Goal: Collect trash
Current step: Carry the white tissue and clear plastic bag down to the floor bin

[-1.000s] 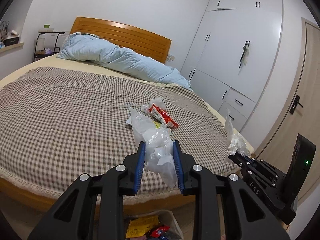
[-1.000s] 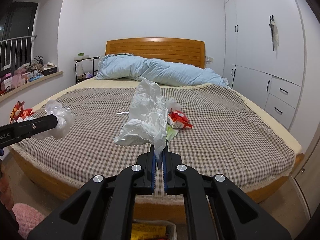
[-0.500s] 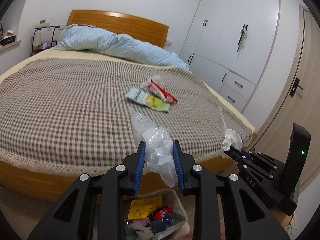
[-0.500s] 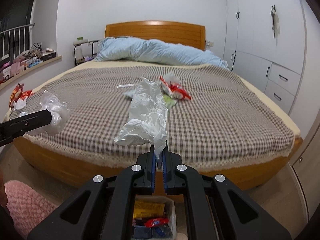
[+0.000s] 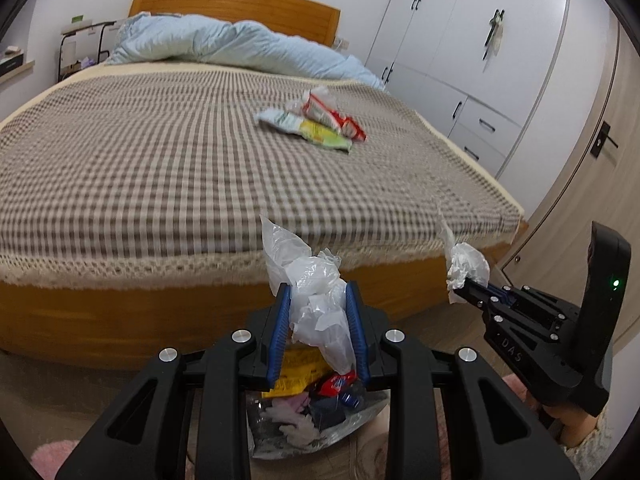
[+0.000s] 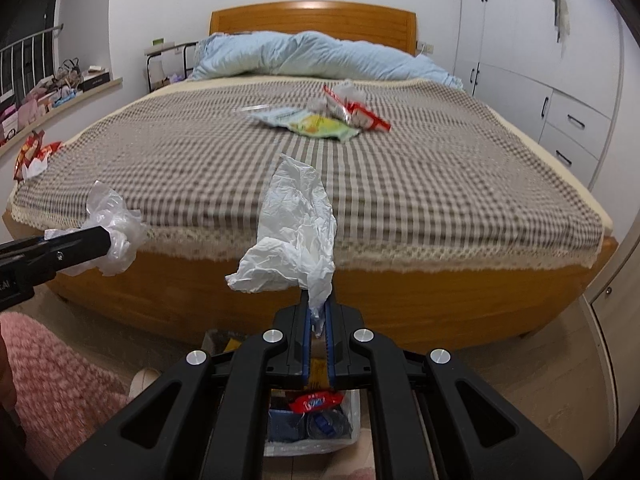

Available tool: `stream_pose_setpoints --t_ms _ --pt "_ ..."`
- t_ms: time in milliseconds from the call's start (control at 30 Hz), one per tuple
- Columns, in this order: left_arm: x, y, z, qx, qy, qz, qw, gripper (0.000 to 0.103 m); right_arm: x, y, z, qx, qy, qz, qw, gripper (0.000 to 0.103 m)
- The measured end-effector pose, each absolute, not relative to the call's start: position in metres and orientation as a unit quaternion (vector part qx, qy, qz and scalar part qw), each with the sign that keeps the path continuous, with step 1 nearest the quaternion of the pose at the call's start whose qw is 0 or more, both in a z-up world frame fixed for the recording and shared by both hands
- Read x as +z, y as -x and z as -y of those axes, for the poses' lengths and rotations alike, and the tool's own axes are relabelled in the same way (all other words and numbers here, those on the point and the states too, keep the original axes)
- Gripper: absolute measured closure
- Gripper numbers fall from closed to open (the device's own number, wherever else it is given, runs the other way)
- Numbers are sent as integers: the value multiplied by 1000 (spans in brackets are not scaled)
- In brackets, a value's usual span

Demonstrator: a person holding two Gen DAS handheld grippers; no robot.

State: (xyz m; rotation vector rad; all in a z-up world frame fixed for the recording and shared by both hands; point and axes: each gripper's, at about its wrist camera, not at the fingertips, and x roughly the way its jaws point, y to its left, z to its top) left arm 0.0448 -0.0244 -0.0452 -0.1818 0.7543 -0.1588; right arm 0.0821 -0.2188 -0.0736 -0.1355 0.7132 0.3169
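My left gripper [image 5: 318,300] is shut on a crumpled clear plastic bag [image 5: 308,276], held above the trash bin [image 5: 320,412] on the floor at the bed's foot. My right gripper [image 6: 318,312] is shut on a crumpled white plastic bag [image 6: 296,232], above the same bin [image 6: 312,420]. The bin holds several wrappers. On the checked bedspread lie a green-yellow wrapper [image 5: 316,130] and a red-white wrapper [image 5: 332,114]; both show in the right wrist view too, green-yellow [image 6: 316,122] and red-white [image 6: 356,110]. The right gripper shows in the left wrist view [image 5: 470,284], the left gripper in the right wrist view [image 6: 116,240].
The wooden bed frame [image 6: 400,304] stands just behind the bin. A pink rug [image 6: 48,384] lies at the left. White wardrobes [image 5: 460,48] and a door [image 5: 592,152] stand to the right. A red wrapper [image 6: 32,152] sits at the bed's left corner.
Both grippers, each with its bag, have pulled back from over the bed and lowered to the bed's foot; the bin now sits under them.
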Motion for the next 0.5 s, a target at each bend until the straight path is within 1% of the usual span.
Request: stream_pose_setpoints --t_ms 300,500 --pt "-72 -45 33 -84 72 -377 920 78 -103 -81 218 163 56 -382 908 97" --pt "-101 -43 44 -105 58 -397 910 78 -120 -80 218 168 69 -403 897 97"
